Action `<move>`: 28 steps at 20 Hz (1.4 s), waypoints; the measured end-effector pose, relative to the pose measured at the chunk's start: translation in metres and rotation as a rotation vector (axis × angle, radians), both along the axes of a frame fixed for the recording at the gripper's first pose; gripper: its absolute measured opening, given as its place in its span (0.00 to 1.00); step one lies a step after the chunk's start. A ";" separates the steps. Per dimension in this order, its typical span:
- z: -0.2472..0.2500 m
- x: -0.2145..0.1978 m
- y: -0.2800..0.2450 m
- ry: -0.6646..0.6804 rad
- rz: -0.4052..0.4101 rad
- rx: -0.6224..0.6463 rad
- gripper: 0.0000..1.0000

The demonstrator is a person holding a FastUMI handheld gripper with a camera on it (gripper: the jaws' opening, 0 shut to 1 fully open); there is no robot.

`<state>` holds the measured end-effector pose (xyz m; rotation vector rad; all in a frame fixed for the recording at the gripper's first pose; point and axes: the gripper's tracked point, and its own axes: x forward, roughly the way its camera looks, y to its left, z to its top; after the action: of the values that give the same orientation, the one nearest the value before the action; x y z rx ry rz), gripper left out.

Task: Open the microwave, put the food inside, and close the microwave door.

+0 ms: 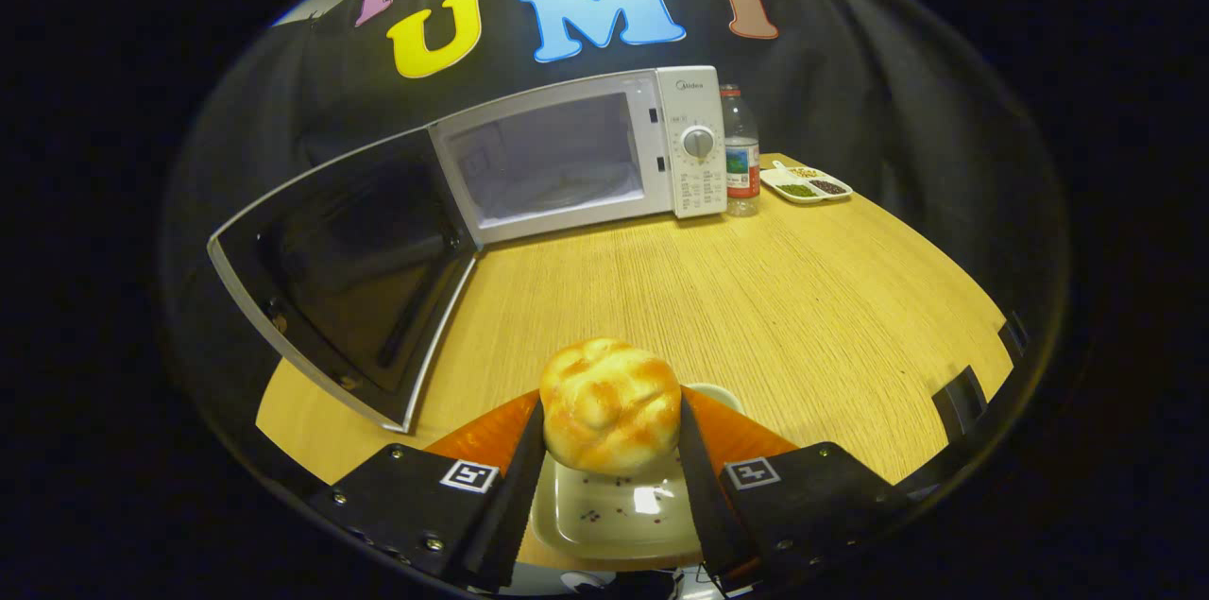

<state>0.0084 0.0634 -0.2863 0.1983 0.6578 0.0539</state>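
Note:
A golden bread bun point(610, 405) sits between my two fingers, and my gripper point(611, 425) is shut on it, one finger pressing each side. Under the bun lies a pale square plate point(614, 515) on the wooden table point(756, 298). Beyond the fingers, at the table's far side, stands a white microwave point(586, 156). Its dark door point(349, 269) is swung wide open to the left, and the lit cavity point(548, 161) shows a glass turntable with nothing on it.
A plastic bottle point(740, 151) stands just right of the microwave. A small white divided dish point(806, 184) with dark and green bits lies beyond it on the right. The open door juts forward over the table's left part.

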 end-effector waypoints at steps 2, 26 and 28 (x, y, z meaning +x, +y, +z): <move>0.015 0.019 0.011 -0.041 0.008 0.043 0.72; 0.041 0.209 0.073 -0.152 -0.063 0.478 0.72; 0.032 0.221 0.073 -0.147 -0.070 0.482 0.72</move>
<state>0.2295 0.1364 -0.2540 0.6753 0.4818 0.1586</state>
